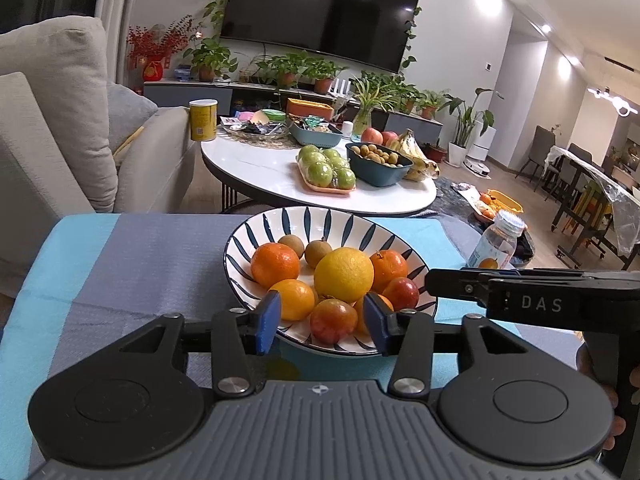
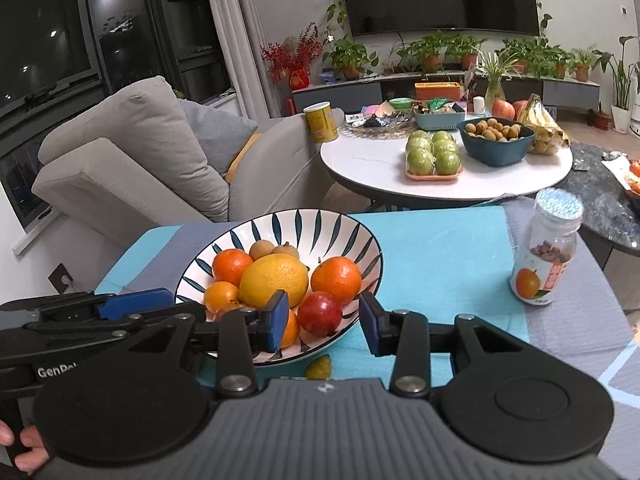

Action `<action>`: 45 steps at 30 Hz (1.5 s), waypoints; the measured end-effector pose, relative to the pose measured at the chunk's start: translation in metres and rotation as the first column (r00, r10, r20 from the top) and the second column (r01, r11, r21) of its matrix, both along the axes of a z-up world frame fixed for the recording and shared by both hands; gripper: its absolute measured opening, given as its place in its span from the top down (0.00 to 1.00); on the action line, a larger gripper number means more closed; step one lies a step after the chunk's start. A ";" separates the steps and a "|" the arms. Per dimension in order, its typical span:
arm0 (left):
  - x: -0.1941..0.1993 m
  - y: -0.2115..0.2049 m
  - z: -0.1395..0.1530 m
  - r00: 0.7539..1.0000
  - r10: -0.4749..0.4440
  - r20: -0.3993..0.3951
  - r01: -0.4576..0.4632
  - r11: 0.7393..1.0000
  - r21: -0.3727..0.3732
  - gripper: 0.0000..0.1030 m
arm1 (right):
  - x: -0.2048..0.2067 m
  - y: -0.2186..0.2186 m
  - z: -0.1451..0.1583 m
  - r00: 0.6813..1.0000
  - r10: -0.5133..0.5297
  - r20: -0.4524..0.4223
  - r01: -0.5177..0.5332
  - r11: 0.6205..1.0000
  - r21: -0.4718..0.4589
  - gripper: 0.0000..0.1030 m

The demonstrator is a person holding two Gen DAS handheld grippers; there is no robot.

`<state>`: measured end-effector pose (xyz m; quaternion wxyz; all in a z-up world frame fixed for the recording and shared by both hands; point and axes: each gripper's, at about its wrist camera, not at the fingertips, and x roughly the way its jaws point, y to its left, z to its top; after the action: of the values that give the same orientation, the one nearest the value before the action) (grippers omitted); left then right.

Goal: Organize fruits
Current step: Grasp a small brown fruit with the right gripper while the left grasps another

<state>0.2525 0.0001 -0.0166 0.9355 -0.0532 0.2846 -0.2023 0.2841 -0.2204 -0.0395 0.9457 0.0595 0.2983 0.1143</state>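
Observation:
A white bowl with blue leaf stripes [image 1: 352, 222] [image 2: 320, 224] holds a yellow lemon [image 1: 343, 274] [image 2: 274, 280], several oranges [image 1: 275, 265] [image 2: 336, 279], red plums [image 1: 333, 320] [image 2: 319, 313] and two brown longans [image 1: 318, 253]. My left gripper [image 1: 322, 322] is open over the bowl's near rim, a plum between its blue pads. My right gripper [image 2: 324, 322] is open at the bowl's near right rim, empty. A small yellow-green fruit [image 2: 319, 367] lies on the cloth just below the bowl.
The bowl sits on a blue and grey cloth [image 1: 132, 264]. A jar with an orange on its label [image 2: 546, 252] stands to the right. Behind is a white round table [image 1: 280, 176] with more fruit, and a grey sofa [image 1: 60, 128] at left.

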 end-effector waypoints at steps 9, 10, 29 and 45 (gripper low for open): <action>-0.018 0.005 0.003 1.000 0.018 -0.006 -0.018 1.000 0.006 0.51 | -0.017 -0.010 0.007 0.998 -0.027 0.048 0.029 0.999 -0.039 0.32; -0.020 0.007 0.003 1.000 0.022 -0.005 -0.022 1.000 -0.006 0.48 | -0.021 -0.013 0.006 0.998 -0.033 0.049 0.036 0.998 -0.048 0.32; -0.085 -0.003 0.001 0.999 0.023 -0.023 -0.022 1.000 0.014 0.40 | -0.090 -0.054 -0.008 0.999 -0.049 0.009 0.049 0.994 -0.094 0.32; -0.121 -0.048 -0.011 0.996 -0.090 -0.029 0.091 0.996 0.026 0.37 | -0.103 -0.057 -0.037 0.993 -0.096 -0.063 0.095 0.995 -0.021 0.32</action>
<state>0.1311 -0.0479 -0.0281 0.9219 -0.0305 0.3026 -0.2398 0.1811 -0.2771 -0.0763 0.9406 0.0689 0.3262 0.0646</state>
